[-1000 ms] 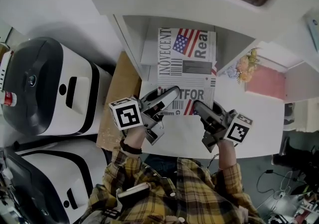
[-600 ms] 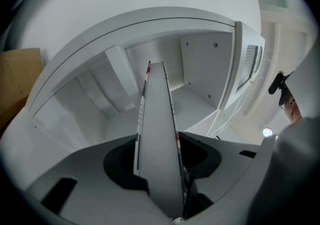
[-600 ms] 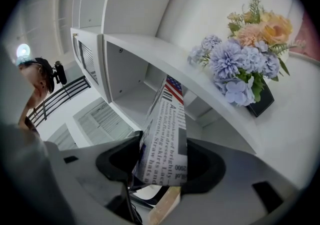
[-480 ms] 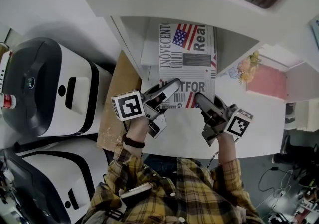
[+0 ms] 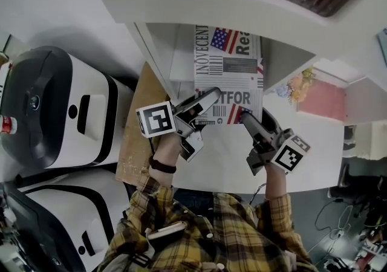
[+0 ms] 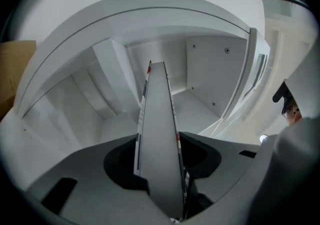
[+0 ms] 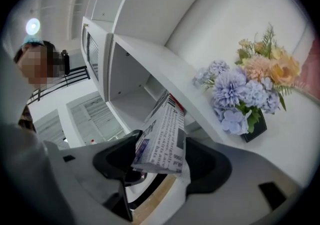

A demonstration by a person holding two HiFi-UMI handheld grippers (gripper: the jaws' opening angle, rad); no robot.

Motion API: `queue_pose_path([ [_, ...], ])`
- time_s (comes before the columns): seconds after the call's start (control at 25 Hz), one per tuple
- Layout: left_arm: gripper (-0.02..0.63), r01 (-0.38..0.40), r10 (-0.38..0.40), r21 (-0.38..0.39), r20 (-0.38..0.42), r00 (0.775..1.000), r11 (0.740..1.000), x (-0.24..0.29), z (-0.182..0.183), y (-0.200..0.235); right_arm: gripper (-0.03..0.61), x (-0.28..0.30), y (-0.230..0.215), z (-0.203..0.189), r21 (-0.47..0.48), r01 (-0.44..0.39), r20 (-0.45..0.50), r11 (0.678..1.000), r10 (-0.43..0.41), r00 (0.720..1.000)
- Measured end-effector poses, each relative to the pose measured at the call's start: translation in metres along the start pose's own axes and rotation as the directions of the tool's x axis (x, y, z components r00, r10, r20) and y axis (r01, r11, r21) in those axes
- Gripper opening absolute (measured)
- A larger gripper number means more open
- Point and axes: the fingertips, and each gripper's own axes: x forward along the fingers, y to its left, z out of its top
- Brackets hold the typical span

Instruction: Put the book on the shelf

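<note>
Right gripper [image 5: 250, 119]: jaws have just been opening, now slack around the book's [image 5: 228, 65] near corner, outside the shelf [image 5: 158, 47].
Left gripper [image 5: 205, 100]: clamped on its near edge.
Book: far half inside the shelf.
Risk: held one-sided, it could twist and jam there.

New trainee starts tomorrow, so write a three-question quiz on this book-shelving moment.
1. True or false: the book is already wholly inside the shelf.
2. What stands beside the shelf opening? A flowers, B a mug, C a lamp.
3. What is the left gripper clamped on?
Key: 1 false, its near end sticks out; 2 A; 3 the book.
</note>
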Motion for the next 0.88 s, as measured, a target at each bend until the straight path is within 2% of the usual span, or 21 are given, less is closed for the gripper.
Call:
queue_pose_path([
  [0.16, 0.186, 0.013, -0.013, 0.005, -0.015, 1.000, 1.000, 0.004, 0.005, -0.001, 0.311, -0.011, 0.009, 0.002, -0.136, 0.008, -0.008, 0.991, -0.009, 1.000],
  [0.24, 0.186, 0.021, -0.021, 0.002, -0.027, 0.999, 1.000, 0.005, 0.006, -0.001, 0.323, -0.015, 0.014, -0.002, -0.262, 0.031, -0.034, 0.965, -0.041, 0.999],
  [0.32, 0.184, 0.026, -0.026, -0.006, -0.034, 0.999, 1.000, 0.005, 0.006, -0.001, 0.333, -0.015, 0.018, -0.010, -0.402, 0.056, -0.071, 0.914, -0.092, 0.993],
  [0.48, 0.184, 0.025, -0.026, -0.019, -0.038, 0.999, 0.999, 0.005, 0.007, -0.001, 0.342, -0.009, 0.016, -0.023, -0.613, 0.099, -0.092, 0.784, -0.195, 0.976],
  [0.52, 0.184, 0.025, -0.026, -0.025, -0.039, 0.999, 0.999, 0.005, 0.007, -0.001, 0.342, -0.008, 0.014, -0.024, -0.643, 0.111, -0.088, 0.758, -0.217, 0.972],
  [0.6, 0.183, 0.025, -0.027, -0.051, -0.040, 0.999, 0.998, 0.005, 0.006, -0.002, 0.342, -0.006, 0.012, -0.024, -0.674, 0.138, -0.074, 0.725, -0.253, 0.965],
  [0.72, 0.183, 0.031, -0.035, -0.097, -0.039, 0.999, 0.995, 0.005, 0.005, -0.003, 0.342, -0.002, 0.008, -0.023, -0.684, 0.188, -0.044, 0.705, -0.298, 0.954],
  [0.88, 0.183, 0.052, -0.057, -0.112, -0.046, 0.997, 0.992, 0.006, 0.005, -0.004, 0.344, 0.004, 0.008, -0.017, -0.678, 0.237, 0.004, 0.695, -0.319, 0.948],
])
